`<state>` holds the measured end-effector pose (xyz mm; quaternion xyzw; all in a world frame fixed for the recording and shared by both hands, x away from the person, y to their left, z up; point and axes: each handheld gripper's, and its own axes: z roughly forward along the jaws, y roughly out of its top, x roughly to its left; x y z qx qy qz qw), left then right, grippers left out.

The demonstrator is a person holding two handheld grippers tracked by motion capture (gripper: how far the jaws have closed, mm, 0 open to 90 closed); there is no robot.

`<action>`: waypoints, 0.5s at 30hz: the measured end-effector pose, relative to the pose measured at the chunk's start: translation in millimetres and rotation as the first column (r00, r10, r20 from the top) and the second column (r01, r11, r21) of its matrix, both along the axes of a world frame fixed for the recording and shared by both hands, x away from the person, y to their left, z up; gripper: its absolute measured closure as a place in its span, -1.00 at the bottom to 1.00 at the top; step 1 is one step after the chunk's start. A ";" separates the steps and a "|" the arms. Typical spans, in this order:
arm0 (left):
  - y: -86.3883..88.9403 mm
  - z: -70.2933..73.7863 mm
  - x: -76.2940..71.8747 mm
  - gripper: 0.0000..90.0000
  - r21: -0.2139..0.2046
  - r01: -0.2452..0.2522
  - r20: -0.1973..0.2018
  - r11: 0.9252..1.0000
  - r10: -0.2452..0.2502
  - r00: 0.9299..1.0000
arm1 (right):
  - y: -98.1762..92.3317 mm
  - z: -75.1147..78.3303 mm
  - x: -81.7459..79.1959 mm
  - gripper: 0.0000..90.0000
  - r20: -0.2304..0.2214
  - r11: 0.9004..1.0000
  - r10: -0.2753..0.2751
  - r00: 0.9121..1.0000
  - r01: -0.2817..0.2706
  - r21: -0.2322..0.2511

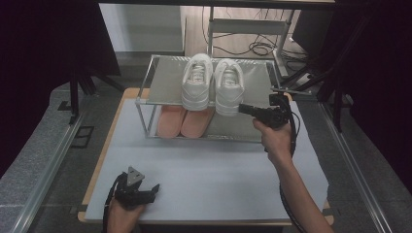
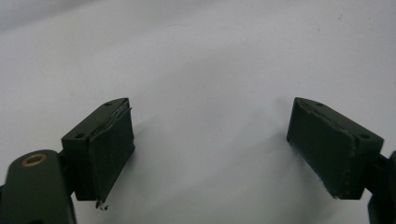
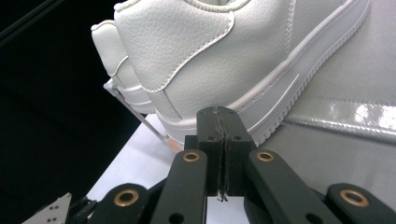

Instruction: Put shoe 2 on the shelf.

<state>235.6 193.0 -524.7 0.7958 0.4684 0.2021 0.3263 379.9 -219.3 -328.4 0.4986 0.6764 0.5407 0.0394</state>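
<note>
Jaws, right gripper (image 3: 219,128): pressed together, empty, just at heel of right white sneaker (image 1: 228,85).
Jaws, left gripper (image 2: 210,149): spread, empty, held low over table (image 1: 209,165).
Rack (image 1: 145,99): white pair on top shelf; pink pair (image 1: 184,121) kept beneath.

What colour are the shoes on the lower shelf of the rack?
Pink shoes, clearest in the high view.
</note>
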 end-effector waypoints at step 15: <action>0.0 0.0 0.0 -0.68 -0.001 -0.001 0.000 1.000 0.001 1.000 | 10.8 -5.3 19.7 0.98 -0.015 0.999 -0.017 1.000 0.017 0.031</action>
